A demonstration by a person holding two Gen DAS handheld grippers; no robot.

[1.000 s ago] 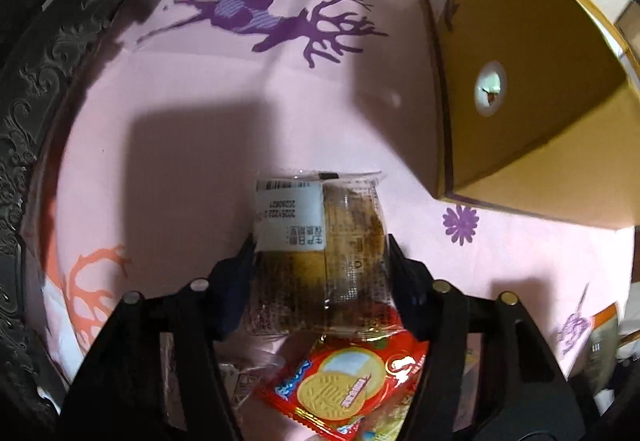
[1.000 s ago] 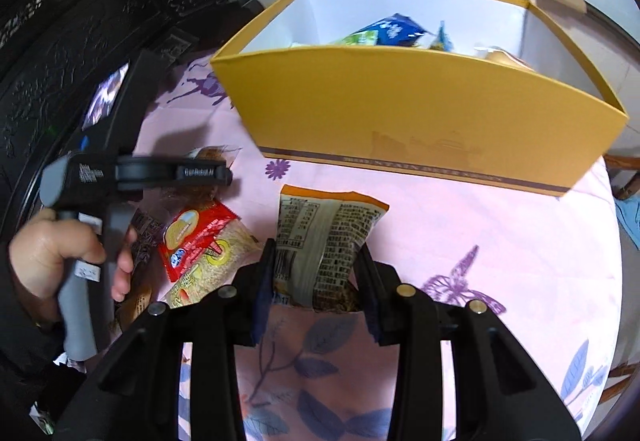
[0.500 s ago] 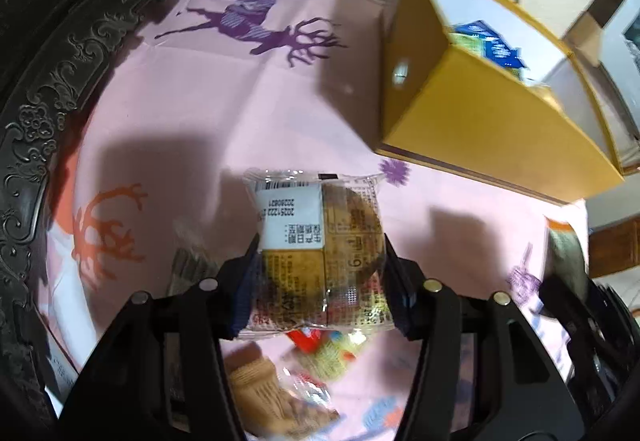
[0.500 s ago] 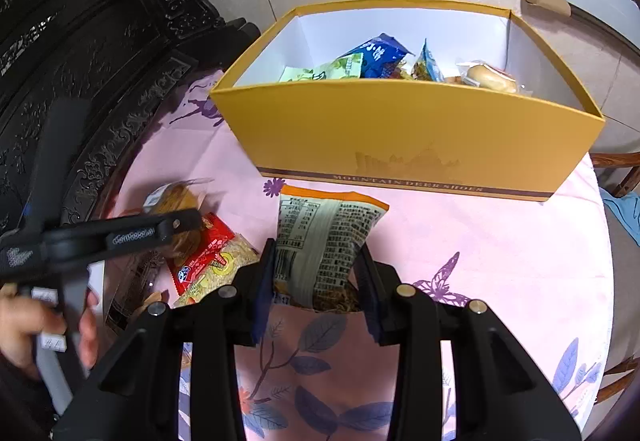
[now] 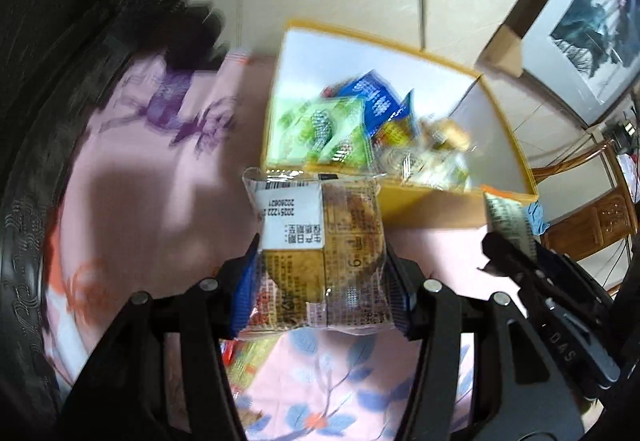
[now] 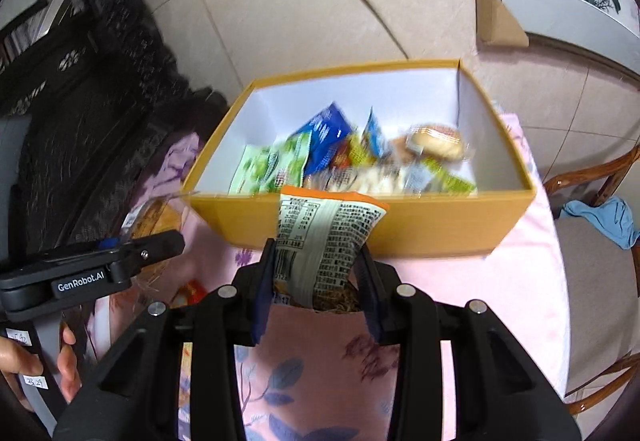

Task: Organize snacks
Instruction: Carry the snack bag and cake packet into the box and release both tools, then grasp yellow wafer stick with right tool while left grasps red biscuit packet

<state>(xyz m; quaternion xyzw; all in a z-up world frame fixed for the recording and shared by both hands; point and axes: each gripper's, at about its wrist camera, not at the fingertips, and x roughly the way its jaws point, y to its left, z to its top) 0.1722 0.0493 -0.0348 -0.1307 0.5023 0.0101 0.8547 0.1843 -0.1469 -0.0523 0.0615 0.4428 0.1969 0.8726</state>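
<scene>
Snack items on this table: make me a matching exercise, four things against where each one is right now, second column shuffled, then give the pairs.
Things
1. clear-wrapped cake with white label
2. orange-edged packet with black print
3. green packet
4. yellow box

Places
A. lying inside the box
B. clamped in the right tool
C. standing on the pink tablecloth
D. clamped in the left tool

Pairs: 1-D, 2-B, 3-A, 4-C
</scene>
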